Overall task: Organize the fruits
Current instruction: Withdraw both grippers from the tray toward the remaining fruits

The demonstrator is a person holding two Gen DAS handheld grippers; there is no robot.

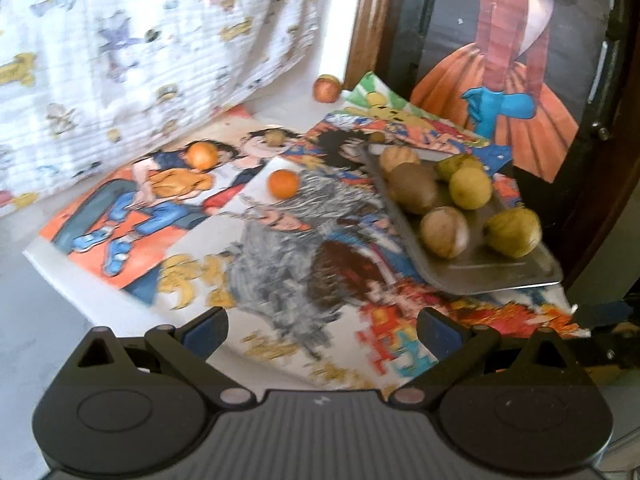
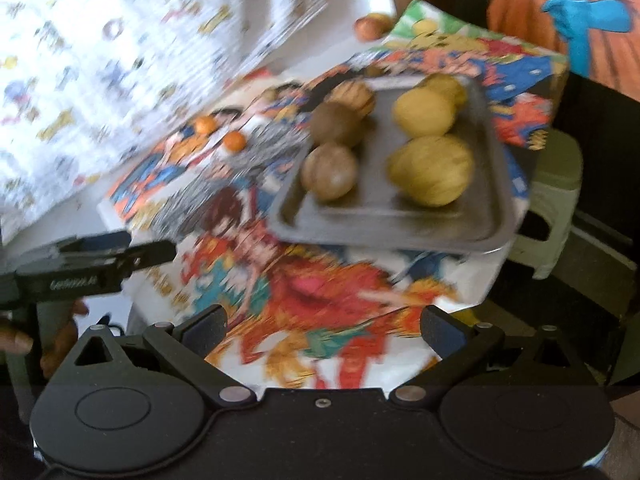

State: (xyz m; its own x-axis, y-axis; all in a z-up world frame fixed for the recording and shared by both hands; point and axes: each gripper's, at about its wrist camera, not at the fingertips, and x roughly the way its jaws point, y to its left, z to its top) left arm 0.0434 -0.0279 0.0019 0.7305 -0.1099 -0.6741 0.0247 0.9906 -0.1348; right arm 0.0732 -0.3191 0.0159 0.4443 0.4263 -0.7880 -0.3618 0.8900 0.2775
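Observation:
A steel tray point(image 1: 496, 276) point(image 2: 384, 220) holds several fruits: brown round ones point(image 1: 444, 232) point(image 2: 329, 172) on its left side and yellow-green ones point(image 1: 513, 232) point(image 2: 431, 170) on its right. Two oranges point(image 1: 283, 184) point(image 1: 202, 155) point(image 2: 234, 141) lie loose on the cartoon-printed cloth point(image 1: 280, 280) to the tray's left. A reddish fruit point(image 1: 326, 88) point(image 2: 370, 26) sits at the far edge, and a small brown one point(image 1: 274, 137) lies beyond the oranges. My left gripper point(image 1: 322, 336) is open and empty, hovering short of the oranges. My right gripper point(image 2: 323, 332) is open and empty, below the tray.
A patterned white curtain point(image 1: 140, 60) hangs along the left. A painted dark panel point(image 1: 500, 60) stands behind the tray in a wooden frame. A pale green stool point(image 2: 556, 200) stands right of the table. The left gripper's body point(image 2: 80, 268) and a hand point(image 2: 16, 340) show in the right wrist view.

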